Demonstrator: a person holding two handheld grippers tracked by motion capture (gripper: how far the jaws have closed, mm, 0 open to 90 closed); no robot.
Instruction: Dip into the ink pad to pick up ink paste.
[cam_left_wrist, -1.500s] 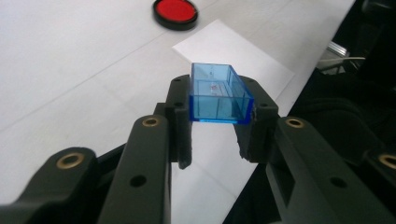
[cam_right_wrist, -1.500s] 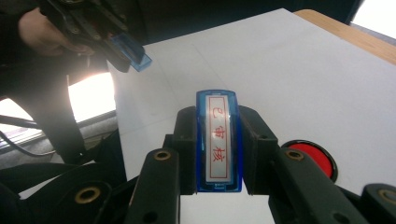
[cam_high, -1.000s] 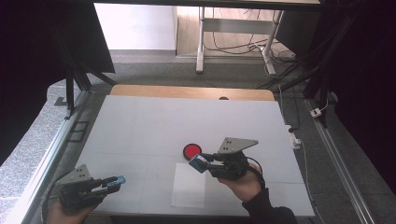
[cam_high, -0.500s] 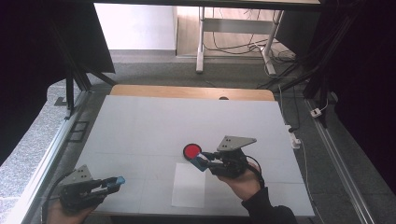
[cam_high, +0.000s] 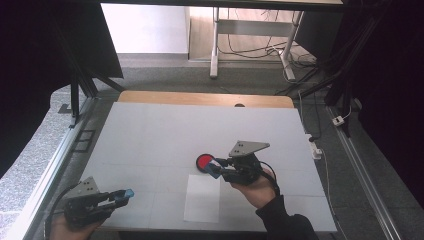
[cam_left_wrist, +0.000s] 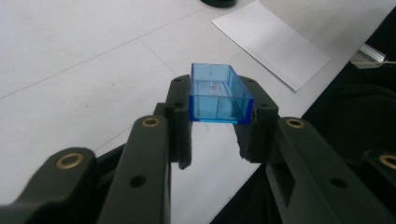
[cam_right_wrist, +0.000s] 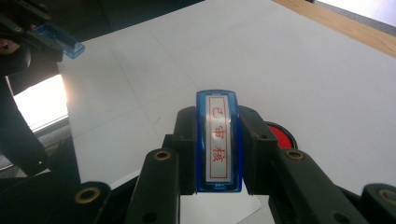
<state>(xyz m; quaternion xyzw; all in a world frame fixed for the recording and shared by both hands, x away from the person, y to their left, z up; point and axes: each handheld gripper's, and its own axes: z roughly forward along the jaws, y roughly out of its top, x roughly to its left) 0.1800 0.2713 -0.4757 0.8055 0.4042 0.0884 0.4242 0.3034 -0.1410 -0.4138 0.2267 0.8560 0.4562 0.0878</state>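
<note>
The left gripper (cam_left_wrist: 218, 122) squeezes a clear blue cap (cam_left_wrist: 218, 99) and the right gripper (cam_right_wrist: 218, 140) squeezes a blue stamp (cam_right_wrist: 218, 142), close to the red ink pad (cam_high: 204, 161).

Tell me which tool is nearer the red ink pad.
Right. The right tool, shut on a blue stamp, sits right beside the red ink pad. The left tool, holding the blue cap, is at the table's near-left corner, well away.

I see a white paper sheet (cam_high: 202, 198) lying flat on the table (cam_high: 150, 130). A red ink pad (cam_high: 204, 161) sits just beyond it.
</note>
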